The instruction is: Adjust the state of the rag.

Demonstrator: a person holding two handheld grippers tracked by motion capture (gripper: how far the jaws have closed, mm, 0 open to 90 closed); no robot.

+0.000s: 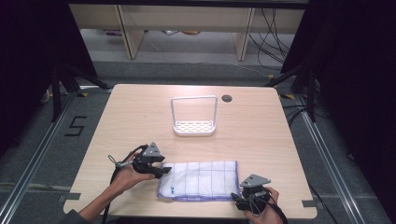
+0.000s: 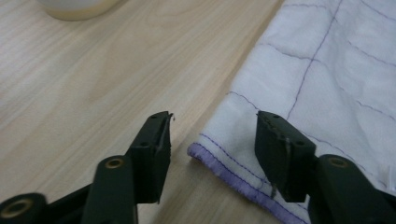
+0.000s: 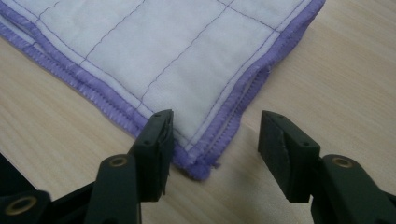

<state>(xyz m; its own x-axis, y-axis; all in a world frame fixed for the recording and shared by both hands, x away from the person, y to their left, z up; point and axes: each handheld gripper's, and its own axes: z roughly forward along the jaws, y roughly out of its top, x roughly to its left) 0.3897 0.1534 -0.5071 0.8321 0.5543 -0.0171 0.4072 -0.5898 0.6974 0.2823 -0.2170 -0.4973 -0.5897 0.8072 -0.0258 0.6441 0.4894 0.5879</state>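
A folded white cloth [image 1: 201, 179] with purple edging and thin grid lines lies flat near the table's front edge. My left gripper [image 1: 164, 170] sits at the cloth's far left corner. In the left gripper view its jaws [image 2: 212, 135] stand apart, low over the table, with that corner of the cloth [image 2: 317, 84] between them and untouched. My right gripper [image 1: 236, 198] is at the near right corner. In the right gripper view its jaws [image 3: 215, 135] straddle the layered purple corner of the cloth [image 3: 177, 51] without pressing on it.
A white wire rack [image 1: 194, 127] with a slotted base stands at the middle of the wooden table [image 1: 140, 116], beyond the cloth; its base edge [image 2: 74, 7] shows in the left gripper view. A round cable hole [image 1: 227, 98] lies behind it.
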